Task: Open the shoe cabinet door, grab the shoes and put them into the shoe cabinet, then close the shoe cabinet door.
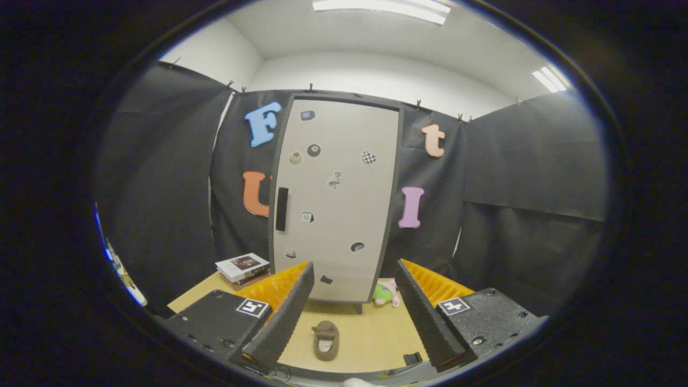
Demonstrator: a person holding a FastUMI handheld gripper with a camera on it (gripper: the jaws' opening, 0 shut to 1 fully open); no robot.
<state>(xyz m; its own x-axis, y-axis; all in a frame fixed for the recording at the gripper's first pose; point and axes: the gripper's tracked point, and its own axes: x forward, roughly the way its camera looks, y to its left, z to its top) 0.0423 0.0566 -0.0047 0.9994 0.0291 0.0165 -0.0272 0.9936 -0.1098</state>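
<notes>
The tall beige shoe cabinet (pixel 336 199) stands at the back of the wooden floor board, its door shut, with a black handle (pixel 281 209) on the left edge and several stickers on the front. A brown slipper (pixel 325 339) lies on the board between my fingers, well short of the cabinet. My gripper (pixel 355 301) is open, its black ridged fingers (pixel 285 317) spread wide with nothing between them, held back from both the slipper and the cabinet.
A stack of books (pixel 243 267) lies left of the cabinet's foot. A green and pink plush toy (pixel 385 293) sits at its right foot. A small black object (pixel 413 358) lies on the wooden board (pixel 371 333) near the right finger. Black cloth walls surround the booth.
</notes>
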